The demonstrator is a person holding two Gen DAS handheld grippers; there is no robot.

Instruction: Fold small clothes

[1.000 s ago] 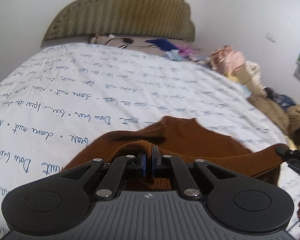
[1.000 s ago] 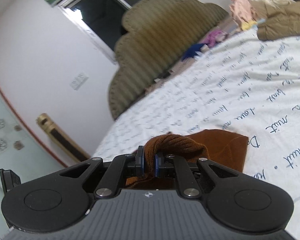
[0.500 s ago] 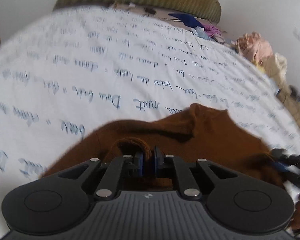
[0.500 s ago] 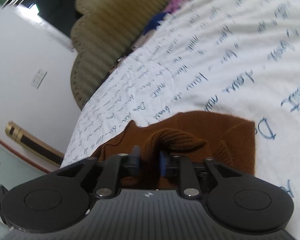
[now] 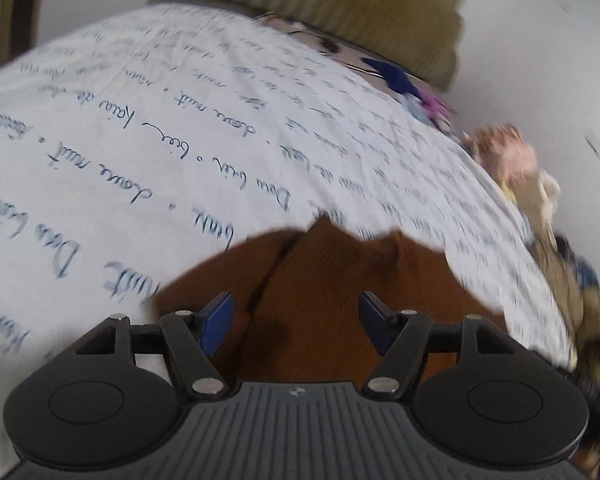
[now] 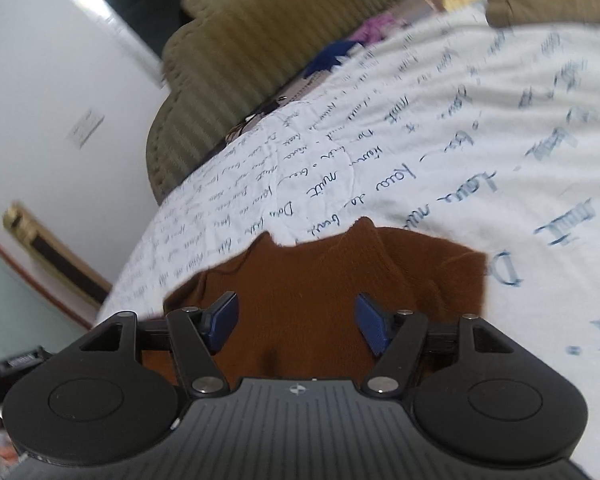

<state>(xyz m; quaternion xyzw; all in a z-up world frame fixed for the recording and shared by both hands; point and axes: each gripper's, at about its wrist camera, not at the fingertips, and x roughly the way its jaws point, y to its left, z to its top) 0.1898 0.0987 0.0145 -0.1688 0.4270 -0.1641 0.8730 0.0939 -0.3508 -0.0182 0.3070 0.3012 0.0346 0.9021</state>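
A small brown knitted garment (image 5: 332, 280) lies flat and folded on the white bedsheet with blue handwriting (image 5: 140, 152). My left gripper (image 5: 296, 320) is open just above its near edge, with nothing between the blue pads (image 5: 218, 322). In the right wrist view the same garment (image 6: 340, 272) lies under my right gripper (image 6: 298, 322), which is also open and empty, its blue pads (image 6: 370, 328) wide apart.
An olive padded headboard (image 6: 252, 60) stands at the far end of the bed. A pile of other clothes (image 5: 516, 168) lies along the bed's right side, with blue and purple items (image 5: 404, 84) near the headboard. A wall with a socket (image 6: 86, 128) is at the left.
Both grippers were shut on the brown garment and held it up. They lowered it onto the sheet and opened, and it now lies flat.
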